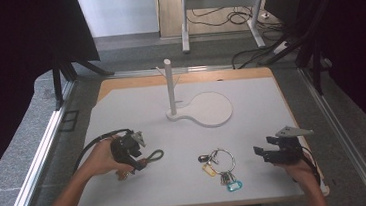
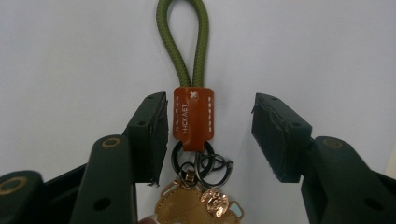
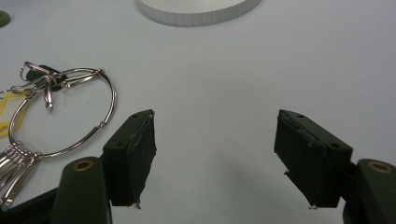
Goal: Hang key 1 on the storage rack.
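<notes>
— While we look along the left gripper (image 2: 208,135), what do we get that the high view lacks?

— Detail. Its jaws stand wide, w/ the brown leather tab (image 2: 193,114) of the green cord keychain (image 2: 182,42) lying between them, close to one pad, prob. not gripped. We can read stitching and stamped letters on the tab, dark rings (image 2: 201,161) below it, plus a tan leather charm (image 2: 187,205) at the bottom edge. From the high view we see only the green cord loop (image 1: 154,156) poking out right of the left gripper (image 1: 136,154).

— And the right gripper view?

— Right gripper (image 3: 215,158) jaws also wide, nothing between them, just bare mat. Key ring (image 3: 60,116) lies off to one side, w/ a yellow tag (image 3: 11,116) and keys at the frame edge. High view adds the blue tag (image 1: 234,185) and shows the key ring (image 1: 220,162) mid-table, between both grippers, apart from the right gripper (image 1: 268,148).

— Surface and room?

— White mat (image 1: 253,122) on a wooden tabletop (image 1: 119,83); a white stand (image 1: 170,86) w/ a post and round base sits toward the far side. Grey floor, cables and desk legs (image 1: 183,17) beyond.

— Hands?

— Left hand (image 1: 103,160) comes in from bottom left, gripper low on the mat over the keychain. Right hand (image 1: 302,168) sits near the mat's right edge, gripper pointing left toward the key ring.
</notes>
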A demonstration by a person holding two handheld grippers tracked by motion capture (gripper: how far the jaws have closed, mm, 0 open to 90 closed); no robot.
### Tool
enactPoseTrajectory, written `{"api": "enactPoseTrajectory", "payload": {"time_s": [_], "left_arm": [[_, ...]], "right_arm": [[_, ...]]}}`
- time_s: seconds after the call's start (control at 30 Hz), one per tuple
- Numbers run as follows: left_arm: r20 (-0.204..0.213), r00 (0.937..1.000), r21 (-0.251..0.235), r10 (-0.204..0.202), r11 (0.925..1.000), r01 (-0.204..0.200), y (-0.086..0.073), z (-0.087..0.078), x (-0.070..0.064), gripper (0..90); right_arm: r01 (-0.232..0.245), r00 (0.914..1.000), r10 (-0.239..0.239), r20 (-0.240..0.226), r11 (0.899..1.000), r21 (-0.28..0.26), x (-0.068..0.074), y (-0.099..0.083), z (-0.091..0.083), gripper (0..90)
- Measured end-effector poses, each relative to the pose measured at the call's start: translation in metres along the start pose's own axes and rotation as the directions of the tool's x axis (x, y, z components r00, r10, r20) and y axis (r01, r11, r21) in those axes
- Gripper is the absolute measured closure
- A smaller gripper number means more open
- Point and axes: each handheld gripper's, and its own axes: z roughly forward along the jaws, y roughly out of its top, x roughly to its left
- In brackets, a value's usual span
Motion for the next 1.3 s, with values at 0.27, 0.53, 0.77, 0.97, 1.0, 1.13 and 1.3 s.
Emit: {"api": "enactPoseTrajectory", "payload": {"time_s": [0.27,0.53,0.77,0.97,1.0,1.13,1.3], "left_arm": [[-0.022,0.9995,0.074,0.022,0.9971,-0.02,0.01,0.012,0.003,54.2],[-0.04,0.9983,0.128,0.042,0.991,-0.037,0.014,0.018,0.001,59.3],[-0.038,0.9982,0.146,0.046,0.9884,-0.04,0.014,0.023,0.001,61.3],[-0.026,0.9987,0.143,0.042,0.9889,-0.038,0.014,0.023,0.001,66.4],[-0.025,0.9988,0.142,0.042,0.9891,-0.038,0.014,0.023,0.001,66.5],[-0.02,0.9991,0.13,0.038,0.9909,-0.035,0.012,0.022,0.002,66.7],[-0.01,0.9996,0.093,0.026,0.9953,-0.025,0.009,0.016,0.003,66.9]], "right_arm": [[0.004,1.0,-0.004,-0.004,1.0,0.016,0.001,0.0,0.003,29.2],[-0.001,1.0,0.001,0.003,1.0,0.013,-0.001,0.0,0.002,29.3],[0.002,1.0,-0.002,0.001,1.0,0.017,0.0,0.0,0.003,29.3],[-0.005,1.0,0.005,0.001,1.0,0.017,-0.001,0.0,0.003,29.3],[-0.003,1.0,0.003,0.002,1.0,0.018,-0.001,0.0,0.003,29.3],[-0.003,1.0,0.003,0.004,1.0,0.023,-0.001,0.0,0.004,29.3],[-0.007,1.0,0.007,0.007,1.0,0.028,-0.002,-0.001,0.006,29.4]]}}
